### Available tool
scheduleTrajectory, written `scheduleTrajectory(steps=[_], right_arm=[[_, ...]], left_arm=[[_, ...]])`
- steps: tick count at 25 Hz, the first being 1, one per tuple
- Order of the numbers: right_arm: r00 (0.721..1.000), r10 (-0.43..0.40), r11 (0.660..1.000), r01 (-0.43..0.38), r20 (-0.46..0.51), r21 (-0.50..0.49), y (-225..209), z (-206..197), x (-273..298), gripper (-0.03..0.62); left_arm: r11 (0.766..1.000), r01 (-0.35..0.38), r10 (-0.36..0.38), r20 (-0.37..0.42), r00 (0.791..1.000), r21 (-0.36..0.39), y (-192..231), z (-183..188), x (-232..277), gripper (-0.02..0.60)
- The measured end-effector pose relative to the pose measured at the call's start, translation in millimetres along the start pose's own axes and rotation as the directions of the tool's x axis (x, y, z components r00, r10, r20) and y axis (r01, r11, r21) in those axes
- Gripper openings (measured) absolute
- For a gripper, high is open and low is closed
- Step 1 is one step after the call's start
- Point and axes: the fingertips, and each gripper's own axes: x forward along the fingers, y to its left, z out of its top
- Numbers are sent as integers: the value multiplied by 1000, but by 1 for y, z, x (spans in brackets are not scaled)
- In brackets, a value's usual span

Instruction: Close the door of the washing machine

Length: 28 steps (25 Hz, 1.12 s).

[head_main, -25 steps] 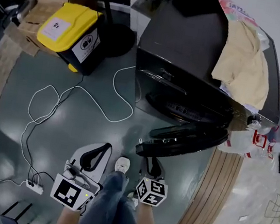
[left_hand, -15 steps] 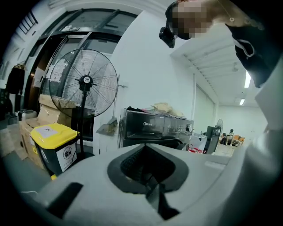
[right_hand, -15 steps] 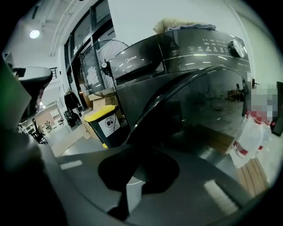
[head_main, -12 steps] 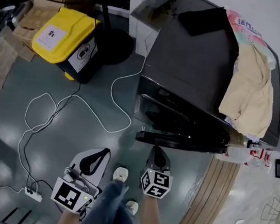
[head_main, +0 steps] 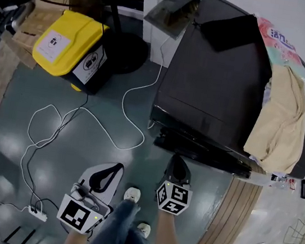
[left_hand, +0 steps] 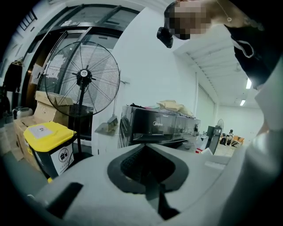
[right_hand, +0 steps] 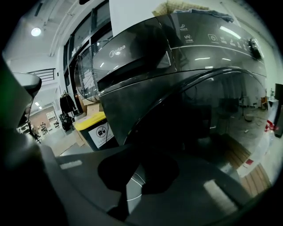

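Note:
The dark washing machine (head_main: 219,94) stands at the upper right of the head view. Its round door (head_main: 205,152) lies almost flat against the front, with only a narrow gap showing. My right gripper (head_main: 177,161) is shut, its tips right at the door's outer face; whether they touch I cannot tell. In the right gripper view the door's dark glass (right_hand: 199,119) fills the space just ahead of the right gripper (right_hand: 143,152). My left gripper (head_main: 116,167) hovers over the floor to the left, shut and holding nothing. In the left gripper view the left gripper (left_hand: 142,146) points at the machine (left_hand: 154,126).
A yellow-lidded bin (head_main: 67,43) and a standing fan (left_hand: 82,79) are left of the machine. A white cable (head_main: 112,124) loops across the floor to a power strip (head_main: 35,212). Beige clothes (head_main: 280,120) lie on the machine's top. Wooden boards (head_main: 228,221) lie to the right.
The door has swung from wide open to nearly against the machine's front. My right gripper followed it forward, and the left gripper also moved forward.

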Motion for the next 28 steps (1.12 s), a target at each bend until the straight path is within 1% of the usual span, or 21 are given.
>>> scheduleTrajectory(steps=[2, 5, 9, 14, 17, 19, 22, 25, 28], right_arm=[[1000, 2, 1000, -2, 3, 1, 0, 0, 1, 11], [1000, 6, 1000, -6, 7, -6, 0, 1, 2, 11], [1000, 19, 1000, -19, 4, -12, 0, -1, 2, 11], [1000, 30, 999, -30, -6, -19, 0, -3, 3, 11], [1000, 23, 999, -23, 9, -27, -2, 8, -3, 12], [999, 12, 1000, -11, 40, -26, -4, 24, -14, 12], [995, 7, 999, -3, 97, -43, -4, 62, -42, 12], [985, 18, 997, -5, 170, -77, 1, 114, -82, 12], [964, 29, 992, 4, 266, -124, 4, 174, -131, 12]], left_arm=[[1000, 1, -1, -5, 1000, 0, 3, -1, 5, -2], [999, -14, 15, 14, 1000, -32, 7, 3, 12, -2], [1000, -2, 2, 9, 1000, -12, 9, 0, 17, -2], [1000, 6, -6, 5, 1000, -8, 8, 1, 20, -2], [1000, 13, -12, 23, 1000, -5, 6, 7, 20, -2], [1000, 21, -22, 47, 999, 5, 2, 17, 21, -2], [999, 33, -34, 46, 998, 17, -4, 40, 22, -2], [997, 56, -60, 73, 995, 54, -17, 80, 23, -2], [989, 95, -109, 122, 986, 116, -40, 129, 24, -2]])
